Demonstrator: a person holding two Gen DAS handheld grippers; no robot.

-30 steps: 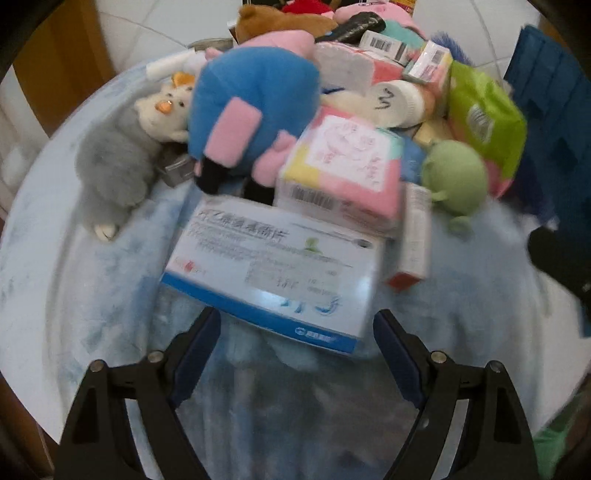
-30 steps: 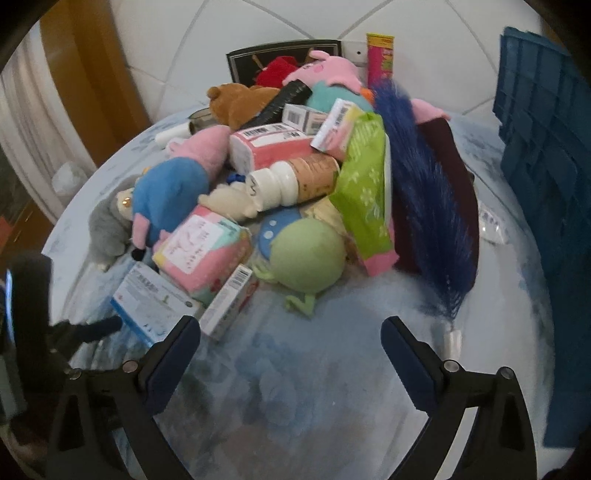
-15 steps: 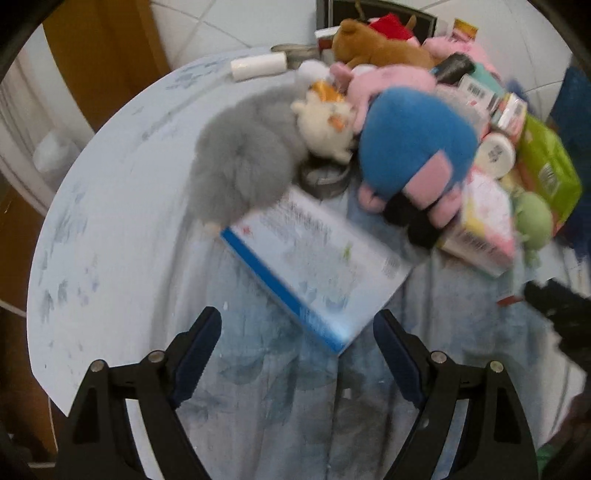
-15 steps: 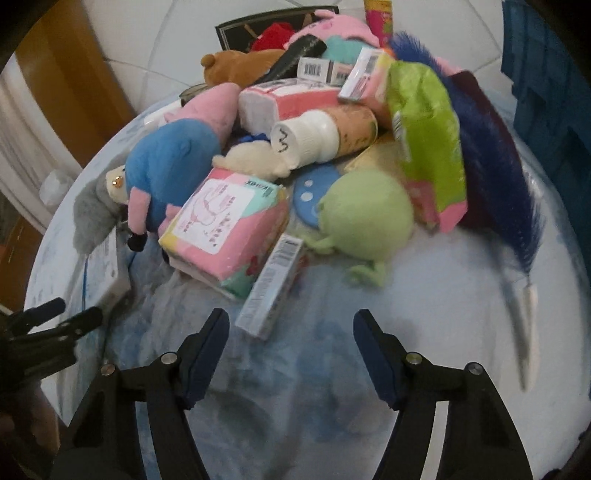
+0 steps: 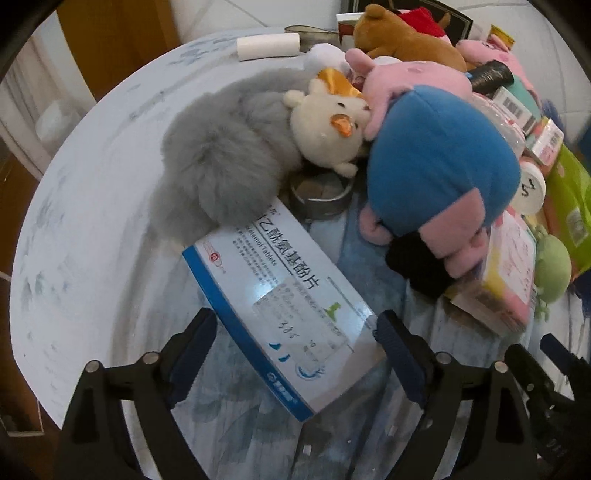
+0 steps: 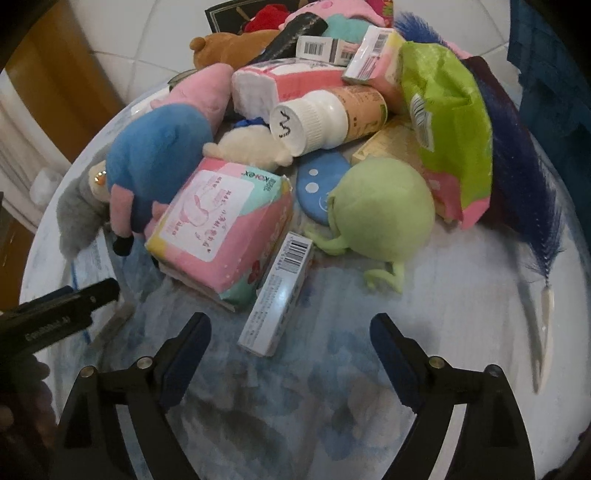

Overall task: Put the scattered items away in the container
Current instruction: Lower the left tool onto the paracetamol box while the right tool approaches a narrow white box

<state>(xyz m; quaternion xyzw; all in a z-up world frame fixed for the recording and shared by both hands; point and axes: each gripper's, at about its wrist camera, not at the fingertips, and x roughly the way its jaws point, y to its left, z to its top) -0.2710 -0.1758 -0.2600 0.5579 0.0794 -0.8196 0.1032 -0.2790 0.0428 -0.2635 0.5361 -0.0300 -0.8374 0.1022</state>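
Where clutter heaps, pale blue-mottled round table (image 6: 461, 295), white tiled floor (image 6: 155, 33), perhaps wooden door (image 5: 110, 40).

A home room: a round table (image 5: 92, 236) heaped with plush toys (image 6: 155, 162), tissue packs (image 6: 221, 225) and medicine boxes (image 5: 284, 299), white floor tiles (image 6: 155, 40) and wooden furniture (image 5: 118, 40) at upper left.

- We see a white tablet box (image 5: 284, 299) edged in blue, with dark print.
- We note a plush toy (image 5: 436, 162) with a blue body and pink limbs.
- Our grey furry toy (image 5: 218, 166) lies by a cream duck (image 5: 328, 125) with an orange beak.
- We find a pale green round plush (image 6: 384, 206), a lime-and-pink packet (image 6: 447, 136) and a dark blue feather (image 6: 524, 177).
- The table (image 5: 92, 221) is whitish with blue mottling.
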